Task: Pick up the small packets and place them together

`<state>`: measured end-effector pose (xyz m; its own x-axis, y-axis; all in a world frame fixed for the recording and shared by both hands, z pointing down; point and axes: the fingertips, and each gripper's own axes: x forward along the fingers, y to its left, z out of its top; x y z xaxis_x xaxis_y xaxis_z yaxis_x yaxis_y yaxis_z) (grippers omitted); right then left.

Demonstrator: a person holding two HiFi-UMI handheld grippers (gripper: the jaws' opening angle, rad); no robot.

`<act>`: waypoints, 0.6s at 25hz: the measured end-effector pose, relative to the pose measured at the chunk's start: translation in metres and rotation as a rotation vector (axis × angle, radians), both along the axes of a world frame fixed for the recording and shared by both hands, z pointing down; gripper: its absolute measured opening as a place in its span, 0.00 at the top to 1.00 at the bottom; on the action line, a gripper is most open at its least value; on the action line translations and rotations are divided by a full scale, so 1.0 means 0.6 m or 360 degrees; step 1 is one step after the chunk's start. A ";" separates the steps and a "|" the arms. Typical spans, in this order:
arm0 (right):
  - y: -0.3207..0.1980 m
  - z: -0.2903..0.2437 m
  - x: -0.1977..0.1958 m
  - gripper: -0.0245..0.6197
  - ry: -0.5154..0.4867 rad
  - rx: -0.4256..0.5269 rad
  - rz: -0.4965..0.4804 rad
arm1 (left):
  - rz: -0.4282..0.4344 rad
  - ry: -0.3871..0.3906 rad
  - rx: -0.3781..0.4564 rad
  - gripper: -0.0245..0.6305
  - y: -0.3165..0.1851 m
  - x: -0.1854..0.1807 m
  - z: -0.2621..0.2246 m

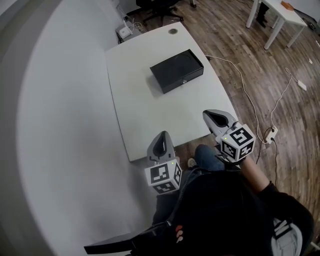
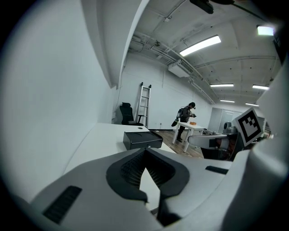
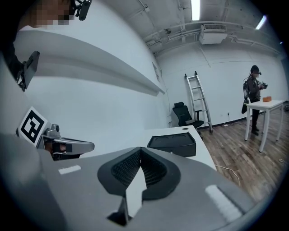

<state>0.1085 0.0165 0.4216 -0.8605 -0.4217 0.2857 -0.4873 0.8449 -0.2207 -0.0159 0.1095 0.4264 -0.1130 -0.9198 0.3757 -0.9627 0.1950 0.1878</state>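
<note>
A closed black box (image 1: 176, 70) sits on the far half of the white counter (image 1: 145, 110), lid down, with a small round lock on its front side. The shut lid hides whatever is inside. Nothing else lies on the bare counter top around the box.

The left tongs (image 1: 161, 141) hang at the near edge of the counter, and the right tongs (image 1: 212, 117) at its near right corner. Both point toward the box and are well apart from it. In the left gripper view the left tongs (image 2: 144, 151) are closed, their ribbed pads meeting at the tips with nothing between them. The box (image 2: 142, 139) stands ahead on the counter (image 2: 104, 140). In the right gripper view the right tongs (image 3: 140, 151) are likewise closed and empty, with the box (image 3: 173, 143) ahead and a little to the right.

No view shows the small packets, so where they lie relative to either pair of tongs cannot be told.

Beyond the counter stand an office chair (image 3: 185, 115) and a ladder (image 3: 198, 101) against the wall. Across the wooden floor a person (image 3: 255, 90) stands at a second white table (image 1: 277, 15).
</note>
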 end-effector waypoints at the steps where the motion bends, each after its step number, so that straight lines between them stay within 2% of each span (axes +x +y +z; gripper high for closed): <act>1: -0.008 0.002 -0.005 0.96 0.0004 -0.0001 -0.0002 | -0.0010 0.0011 -0.0004 0.96 -0.004 -0.007 0.004; 5: -0.040 0.017 -0.028 0.96 0.0052 -0.0014 -0.0041 | -0.0057 0.0040 -0.0026 0.96 -0.024 -0.035 0.016; 15: -0.172 0.049 -0.081 0.96 0.0098 -0.0101 -0.0102 | -0.0109 -0.0017 -0.0101 0.96 -0.131 -0.083 0.011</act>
